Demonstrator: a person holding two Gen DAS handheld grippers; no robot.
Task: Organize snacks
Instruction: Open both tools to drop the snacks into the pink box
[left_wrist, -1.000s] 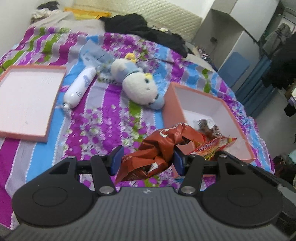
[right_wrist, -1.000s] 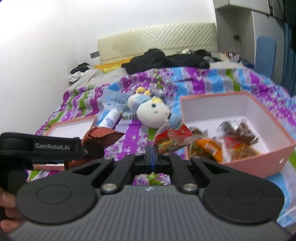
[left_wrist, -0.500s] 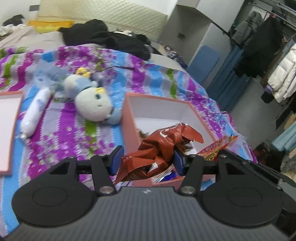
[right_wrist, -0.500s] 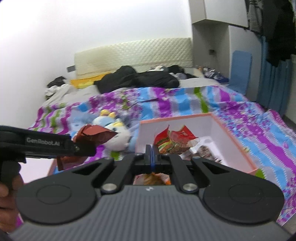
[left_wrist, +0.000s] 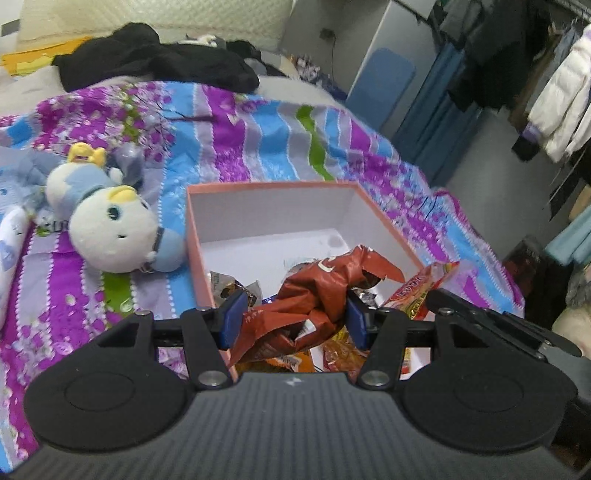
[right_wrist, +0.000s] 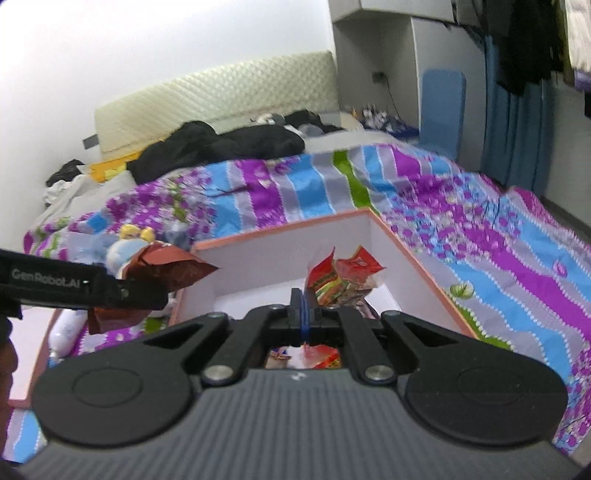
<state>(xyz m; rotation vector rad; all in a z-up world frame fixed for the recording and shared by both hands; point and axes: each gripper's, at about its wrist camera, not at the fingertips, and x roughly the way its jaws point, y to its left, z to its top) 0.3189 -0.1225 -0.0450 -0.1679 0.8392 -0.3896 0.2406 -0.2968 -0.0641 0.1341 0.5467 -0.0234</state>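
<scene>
My left gripper (left_wrist: 293, 317) is shut on a crumpled brown-red snack bag (left_wrist: 317, 291), its blue pads pressing both sides. It hovers over the near left corner of the salmon box (left_wrist: 273, 186) with a white inside, which holds several snack packets (left_wrist: 236, 288). My right gripper (right_wrist: 303, 299) is shut on the edge of a red and green snack packet (right_wrist: 343, 277), held above the box (right_wrist: 280, 229). In the right wrist view the left gripper (right_wrist: 122, 293) and its brown bag (right_wrist: 166, 266) come in from the left. The red packet (left_wrist: 424, 286) shows at the right of the left wrist view.
A white and blue plush toy (left_wrist: 110, 229) lies left of the box on the striped quilt (left_wrist: 314, 147). A white bottle (left_wrist: 7, 236) and the flat box lid (right_wrist: 22, 350) lie further left. Black clothes (left_wrist: 155, 62) are piled at the headboard. The bed's edge drops off at right.
Both grippers have swung to the right with their packets, from above the quilt to above the box. Neither grip has altered.
</scene>
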